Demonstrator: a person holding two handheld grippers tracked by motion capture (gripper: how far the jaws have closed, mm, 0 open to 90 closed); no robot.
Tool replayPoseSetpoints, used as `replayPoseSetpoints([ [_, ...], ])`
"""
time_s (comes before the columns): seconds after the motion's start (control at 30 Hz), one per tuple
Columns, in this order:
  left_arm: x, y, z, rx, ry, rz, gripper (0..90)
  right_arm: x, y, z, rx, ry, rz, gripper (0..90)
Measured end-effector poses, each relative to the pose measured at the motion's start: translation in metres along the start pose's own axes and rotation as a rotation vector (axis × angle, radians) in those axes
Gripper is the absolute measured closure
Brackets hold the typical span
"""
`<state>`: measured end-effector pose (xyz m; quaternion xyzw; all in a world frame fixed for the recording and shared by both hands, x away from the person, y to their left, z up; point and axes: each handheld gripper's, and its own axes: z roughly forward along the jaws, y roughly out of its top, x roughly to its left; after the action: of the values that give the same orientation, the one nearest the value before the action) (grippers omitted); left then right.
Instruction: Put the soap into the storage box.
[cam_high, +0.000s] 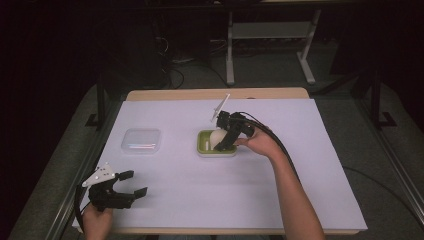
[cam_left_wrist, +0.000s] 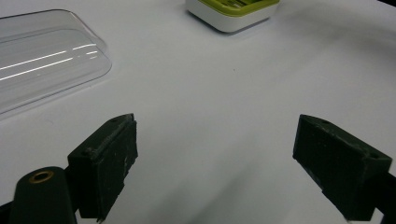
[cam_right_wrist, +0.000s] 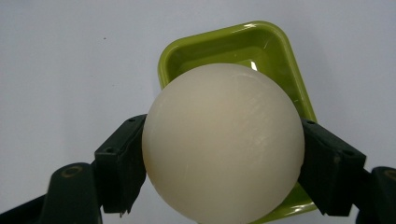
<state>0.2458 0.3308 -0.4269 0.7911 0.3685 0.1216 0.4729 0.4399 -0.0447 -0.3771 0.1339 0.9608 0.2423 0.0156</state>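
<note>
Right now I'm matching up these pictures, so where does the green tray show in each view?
High view: the green tray sits mid-table, under the right gripper and its cream ball.
Left gripper view: its corner is at the top edge, right of centre.
Right gripper view: it lies centre, behind the ball.
Shared landmark: the white table cover.

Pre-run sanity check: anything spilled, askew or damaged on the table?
Nothing stands out. The right gripper holds a cream ball over the green tray; the clear lid lies flat, apart; the left gripper is open.
</note>
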Motion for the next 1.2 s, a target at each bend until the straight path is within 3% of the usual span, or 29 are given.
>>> replayPoseSetpoints([
  [1.2, 0.000, 0.000, 0.000, 0.003, -0.001, 0.003, 13.0, -0.007, 0.004, 0.019, 0.023, -0.007, 0.039, 23.5],
])
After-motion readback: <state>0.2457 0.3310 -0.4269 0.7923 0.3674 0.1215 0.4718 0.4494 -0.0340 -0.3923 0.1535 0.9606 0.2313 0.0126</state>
